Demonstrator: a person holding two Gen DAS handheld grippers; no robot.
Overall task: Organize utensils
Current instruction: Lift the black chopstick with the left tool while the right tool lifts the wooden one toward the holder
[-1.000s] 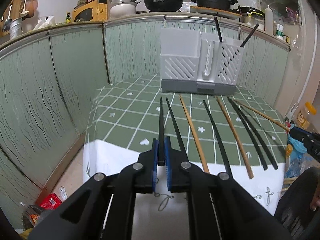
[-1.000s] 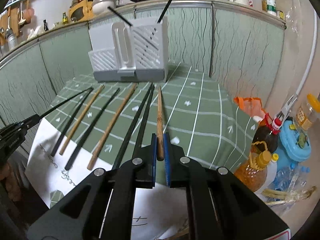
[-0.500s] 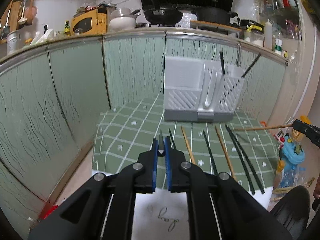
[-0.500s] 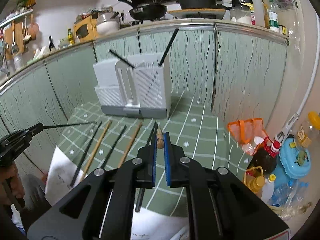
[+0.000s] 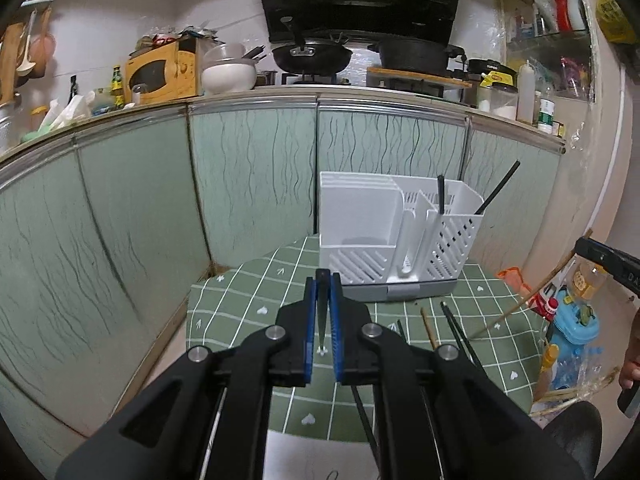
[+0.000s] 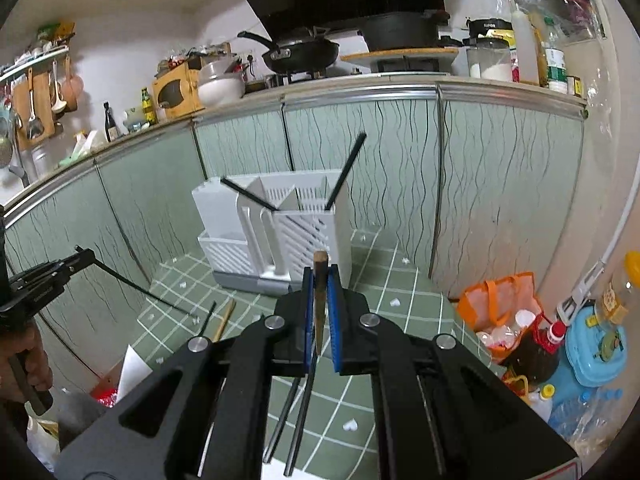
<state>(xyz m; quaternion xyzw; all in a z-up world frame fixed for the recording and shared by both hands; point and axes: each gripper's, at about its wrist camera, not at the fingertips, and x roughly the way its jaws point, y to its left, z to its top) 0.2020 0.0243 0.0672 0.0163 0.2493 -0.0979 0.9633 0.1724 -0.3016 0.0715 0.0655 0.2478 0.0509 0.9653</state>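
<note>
Left gripper (image 5: pixel 322 308) clenched a black chopstick (image 5: pixel 322 320); right gripper (image 6: pixel 320 308) clenched a wooden chopstick (image 6: pixel 319 300). Both were raised, probably for dropping into the far white holder (image 5: pixel 396 240).

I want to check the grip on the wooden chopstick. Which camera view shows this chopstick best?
The right wrist view: the wooden chopstick stands close up between the blue pads of the right hand-held gripper, shut on it. The left wrist view shows it only as a thin, distant stick hanging from that gripper's tip.
</note>
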